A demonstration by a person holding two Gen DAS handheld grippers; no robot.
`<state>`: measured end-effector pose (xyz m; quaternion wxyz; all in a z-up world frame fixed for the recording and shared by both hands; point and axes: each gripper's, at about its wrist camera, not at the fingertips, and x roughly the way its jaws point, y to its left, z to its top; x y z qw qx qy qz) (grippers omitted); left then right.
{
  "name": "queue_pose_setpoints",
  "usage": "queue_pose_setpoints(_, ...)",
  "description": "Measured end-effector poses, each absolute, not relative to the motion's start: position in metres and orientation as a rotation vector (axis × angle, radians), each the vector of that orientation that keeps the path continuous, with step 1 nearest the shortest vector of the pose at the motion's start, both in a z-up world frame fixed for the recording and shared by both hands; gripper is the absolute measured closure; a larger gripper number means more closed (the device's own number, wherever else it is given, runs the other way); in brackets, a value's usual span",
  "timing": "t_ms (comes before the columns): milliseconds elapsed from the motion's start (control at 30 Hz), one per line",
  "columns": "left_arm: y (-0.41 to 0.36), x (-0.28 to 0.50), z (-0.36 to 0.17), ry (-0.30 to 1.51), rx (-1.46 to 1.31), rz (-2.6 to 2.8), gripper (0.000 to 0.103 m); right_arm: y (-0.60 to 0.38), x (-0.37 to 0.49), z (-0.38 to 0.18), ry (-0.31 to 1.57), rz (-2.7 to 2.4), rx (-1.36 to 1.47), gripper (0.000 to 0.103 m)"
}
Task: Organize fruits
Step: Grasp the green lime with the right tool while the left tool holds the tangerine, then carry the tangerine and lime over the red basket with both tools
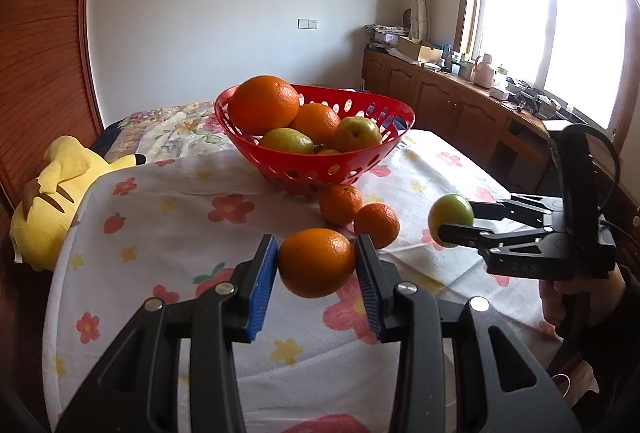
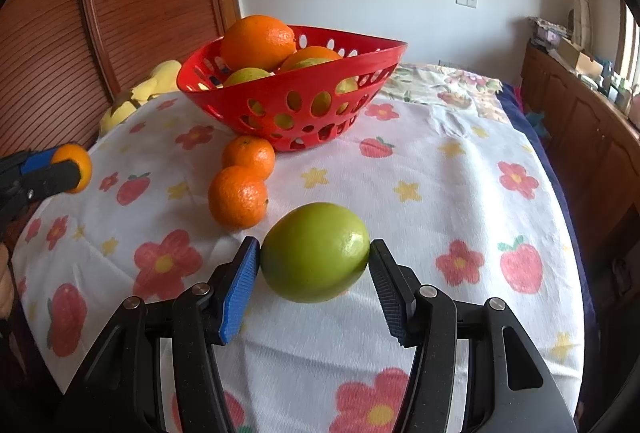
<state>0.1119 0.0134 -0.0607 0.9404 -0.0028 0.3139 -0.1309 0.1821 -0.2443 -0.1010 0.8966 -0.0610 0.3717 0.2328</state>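
My left gripper (image 1: 316,261) is shut on an orange (image 1: 317,262) and holds it above the floral tablecloth; it shows at the left of the right wrist view (image 2: 68,169). My right gripper (image 2: 314,253) is shut on a green fruit (image 2: 315,252), also lifted; it shows in the left wrist view (image 1: 450,221). A red perforated basket (image 1: 320,169) (image 2: 360,61) stands further back with oranges (image 1: 264,104) and green fruits (image 1: 357,133) in it. Two small oranges (image 1: 341,204) (image 1: 377,225) lie on the cloth just in front of the basket, also in the right wrist view (image 2: 249,156) (image 2: 238,196).
A yellow plush toy (image 1: 52,193) lies at the table's left edge by a wooden panel. Wooden cabinets (image 1: 448,101) with clutter run under the window on the right. The floral cloth (image 2: 440,193) covers the round table.
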Motion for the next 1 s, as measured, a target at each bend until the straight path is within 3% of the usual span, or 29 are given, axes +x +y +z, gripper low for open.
queue_pose_setpoints(500,0.016,0.152,-0.031,0.578,0.005,-0.272,0.066,-0.241,0.185,-0.048,0.654,0.518,-0.143,0.046)
queue_pose_setpoints(1000,-0.003,0.231,-0.028,0.591,0.048,-0.297,0.066,-0.218,0.267,-0.017,0.580,0.546,-0.200,0.046)
